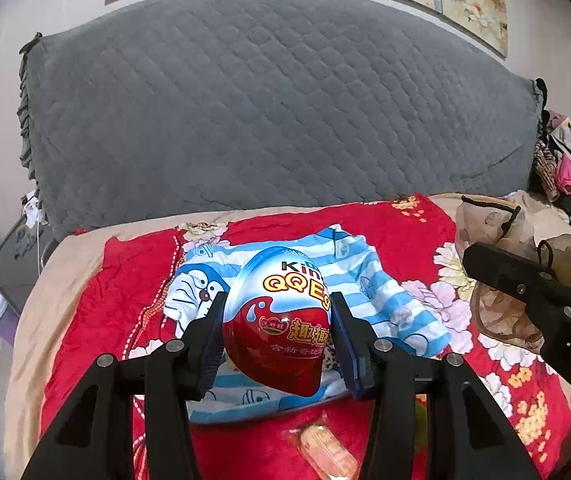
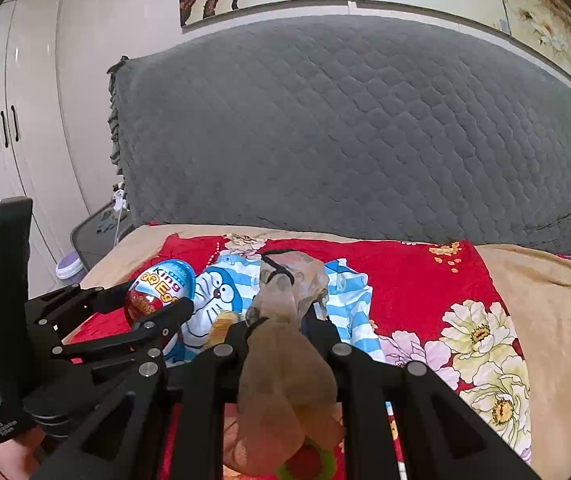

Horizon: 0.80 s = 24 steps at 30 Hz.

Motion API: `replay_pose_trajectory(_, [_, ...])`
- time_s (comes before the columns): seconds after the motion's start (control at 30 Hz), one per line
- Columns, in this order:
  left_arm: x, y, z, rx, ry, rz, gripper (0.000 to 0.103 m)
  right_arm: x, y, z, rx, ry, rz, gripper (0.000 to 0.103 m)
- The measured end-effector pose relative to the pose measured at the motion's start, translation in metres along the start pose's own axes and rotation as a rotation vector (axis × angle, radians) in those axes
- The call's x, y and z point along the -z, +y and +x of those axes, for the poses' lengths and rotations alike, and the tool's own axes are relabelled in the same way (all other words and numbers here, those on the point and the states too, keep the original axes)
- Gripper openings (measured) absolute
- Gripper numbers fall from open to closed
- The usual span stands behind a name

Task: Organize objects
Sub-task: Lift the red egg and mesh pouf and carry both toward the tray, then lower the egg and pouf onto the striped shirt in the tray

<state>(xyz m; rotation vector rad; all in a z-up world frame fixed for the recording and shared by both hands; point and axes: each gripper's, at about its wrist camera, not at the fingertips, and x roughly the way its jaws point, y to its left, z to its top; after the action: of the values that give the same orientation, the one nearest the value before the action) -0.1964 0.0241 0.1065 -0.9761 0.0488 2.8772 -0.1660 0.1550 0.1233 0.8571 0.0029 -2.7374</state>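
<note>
My left gripper point(image 1: 277, 332) is shut on a large red, white and blue toy egg point(image 1: 281, 320) and holds it above the bed; the egg also shows in the right wrist view point(image 2: 161, 288). My right gripper point(image 2: 281, 320) is shut on a sheer tan drawstring bag point(image 2: 285, 360), which hangs bunched between its fingers; the bag also shows at the right of the left wrist view point(image 1: 501, 264). A blue-striped Doraemon garment point(image 1: 369, 280) lies on the red floral blanket point(image 1: 405, 232) under both grippers.
A wrapped snack point(image 1: 325, 448) lies on the blanket near me. A grey quilted headboard point(image 1: 277, 100) stands behind the bed. Piled clothes point(image 1: 565, 160) sit at far right. A white wardrobe point(image 2: 5, 120) and a low stand point(image 2: 93, 232) are on the left.
</note>
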Motion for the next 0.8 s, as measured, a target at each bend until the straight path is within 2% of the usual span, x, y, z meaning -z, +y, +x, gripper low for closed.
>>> replay_pose_trajectory(0.4, [0.007, 0.006, 0.064, 0.001, 0.049, -0.014, 0.050, -0.002, -0.021, 0.071, -0.020, 0.058, 0.003, 0.016])
replay_pose_trajectory(0.8, [0.028, 0.011, 0.134, 0.002, 0.110, -0.028, 0.050, 0.015, -0.032, 0.147, -0.015, 0.138, -0.013, 0.016])
